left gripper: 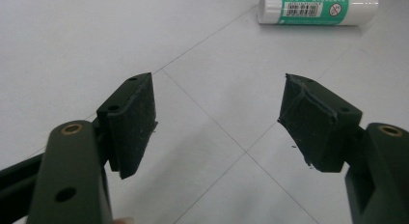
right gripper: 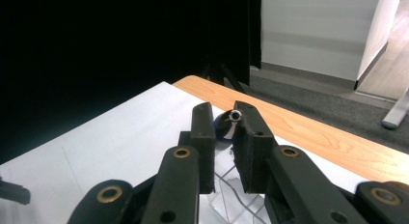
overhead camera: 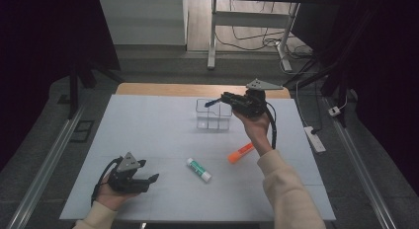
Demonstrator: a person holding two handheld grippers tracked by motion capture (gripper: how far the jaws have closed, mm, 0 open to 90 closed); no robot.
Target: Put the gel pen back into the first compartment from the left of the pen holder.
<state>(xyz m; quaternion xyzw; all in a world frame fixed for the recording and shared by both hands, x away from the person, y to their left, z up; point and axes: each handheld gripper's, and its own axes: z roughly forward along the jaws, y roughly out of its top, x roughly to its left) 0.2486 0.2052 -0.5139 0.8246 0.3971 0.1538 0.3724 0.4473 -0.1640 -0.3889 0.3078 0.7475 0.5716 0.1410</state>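
My right gripper (overhead camera: 226, 98) is raised over a clear plastic box with compartments (overhead camera: 213, 115), which stands at the back middle of the white table (overhead camera: 148, 125). It is shut on a dark pen (overhead camera: 210, 102) whose end sticks out to the left. In the right gripper view the jaws (right gripper: 224, 119) pinch the dark blue pen (right gripper: 226, 123), its round tip facing the camera, with the clear box (right gripper: 236, 192) below. My left gripper (overhead camera: 148, 180) rests on the table at the front left, open and holding nothing. Its black pads (left gripper: 132, 120) stand wide apart.
A white and green glue stick (overhead camera: 198, 169) (left gripper: 318, 8) lies near the table's middle front, to the right of the left gripper. An orange marker (overhead camera: 240, 152) lies beside the right forearm. A wooden strip (overhead camera: 197, 89) runs along the far table edge.
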